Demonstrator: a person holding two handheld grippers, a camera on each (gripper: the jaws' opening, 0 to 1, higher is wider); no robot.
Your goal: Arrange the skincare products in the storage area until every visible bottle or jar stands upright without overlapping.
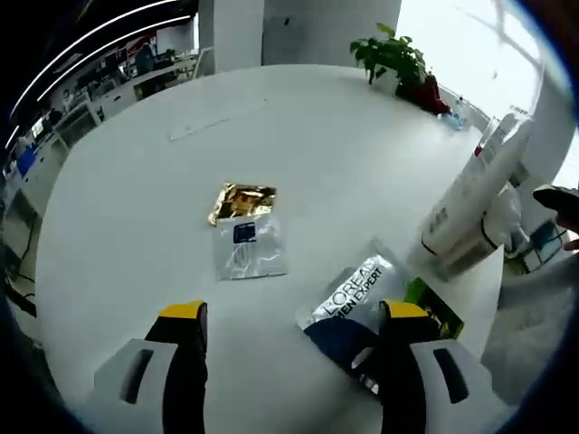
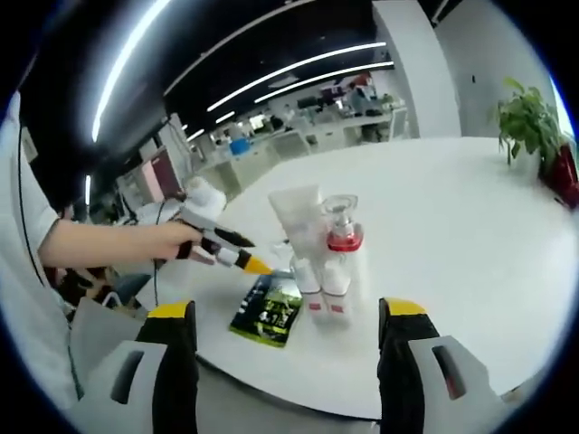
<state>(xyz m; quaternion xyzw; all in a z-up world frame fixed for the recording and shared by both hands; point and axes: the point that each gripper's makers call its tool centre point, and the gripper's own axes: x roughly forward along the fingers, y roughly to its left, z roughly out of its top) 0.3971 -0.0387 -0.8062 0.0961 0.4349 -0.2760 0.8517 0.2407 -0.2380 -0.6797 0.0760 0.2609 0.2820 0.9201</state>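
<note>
My left gripper is open above the white table. A L'Oreal Men Expert sachet lies flat by its right jaw, beside a green packet. A gold sachet and a clear packet lie further out. A white tube stands on its cap at the right. My right gripper is open with nothing between its jaws. Ahead of it stand the white tube, a clear pump bottle with a red collar and two small white bottles, close together. The green packet lies flat beside them.
A potted plant stands at the table's far edge, also the plant at right. A person's arm holds the left gripper near the bottles. The table edge is close below. Office desks lie beyond.
</note>
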